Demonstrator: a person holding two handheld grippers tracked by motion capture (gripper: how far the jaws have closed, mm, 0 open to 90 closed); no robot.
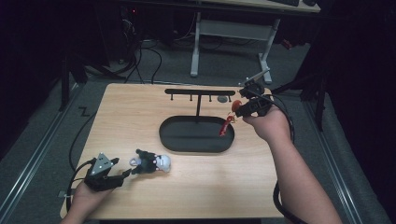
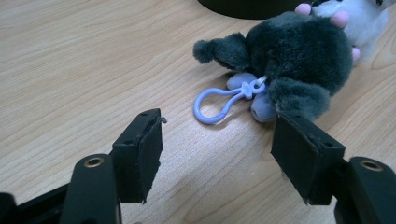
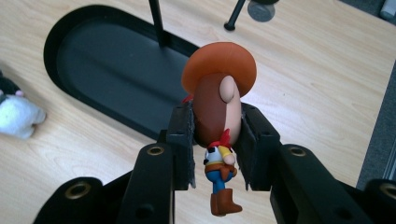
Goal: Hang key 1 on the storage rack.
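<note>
The wooden table (image 1: 140, 112) carries everything shown, with my forearms entering from its near edge. Toward its far side lies the black oval tray (image 1: 187, 135), from which a thin post rises to a black hook rack (image 1: 200, 92) with short pegs along its underside. Past the rack, a small grey disc (image 1: 223, 99) rests on the tabletop; the high view is too coarse for me to tell what it is. Near the front left lies the plush toy (image 2: 299, 56), dark grey with a white part at its far end, and a pale blue clip (image 2: 219, 100) lies on the wood at its near side. My left gripper (image 1: 127, 172) rests low on the table just short of that toy, its pads (image 2: 144, 158) standing wide apart with bare wood between them; the right-hand pad sits just beside the toy's grey fur, though contact cannot be confirmed. My right gripper (image 3: 217, 144) is raised over the tray's right end, its jaws clamped on the head of the cowboy figure (image 3: 219, 107). The figure's orange hat sticks out above the pads, while its small body, blue legs and brown boots hang free below them.
</note>
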